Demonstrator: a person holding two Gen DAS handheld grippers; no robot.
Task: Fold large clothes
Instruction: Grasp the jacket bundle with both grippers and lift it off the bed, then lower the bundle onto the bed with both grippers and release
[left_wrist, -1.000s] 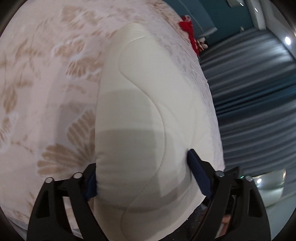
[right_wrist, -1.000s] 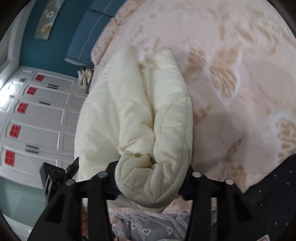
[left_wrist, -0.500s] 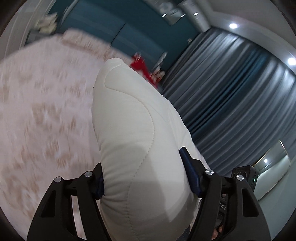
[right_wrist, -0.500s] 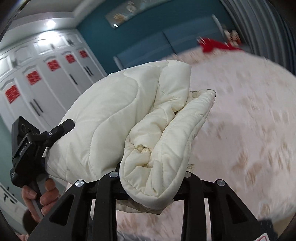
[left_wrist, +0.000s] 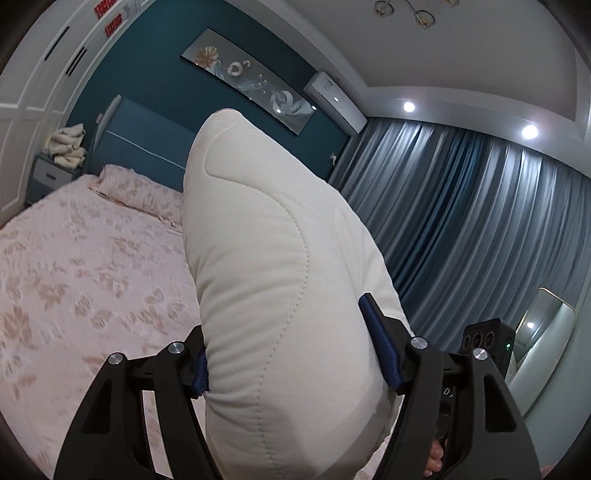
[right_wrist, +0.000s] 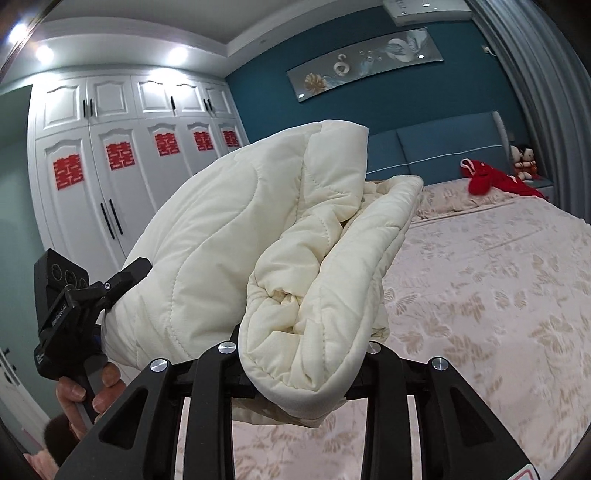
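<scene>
1. Both claws have lifted the cream quilted coat (left_wrist: 280, 280) off the bed (left_wrist: 74, 266); it now hangs above the near bedspread.
2. Left claw (left_wrist: 291, 354), having just narrowed, clamps a thick padded fold.
3. Right claw (right_wrist: 299, 354), likewise tightened, pinches a bunched edge.
4. Keep both grips firm and level, so the coat drapes evenly before laying it down.

Bed (right_wrist: 498, 295): pink cover, leaf print, below me.
Headboard (right_wrist: 450, 147): blue, on teal wall.
Wall picture (right_wrist: 364, 64): long, above headboard.
Wardrobe (right_wrist: 122, 147): white doors, red paper cuts.
Curtains (left_wrist: 461, 221): grey-blue, drawn.
Red cloth (right_wrist: 491, 179): on bed by pillow.
Nightstand (left_wrist: 51, 173): folded towels on top.
</scene>
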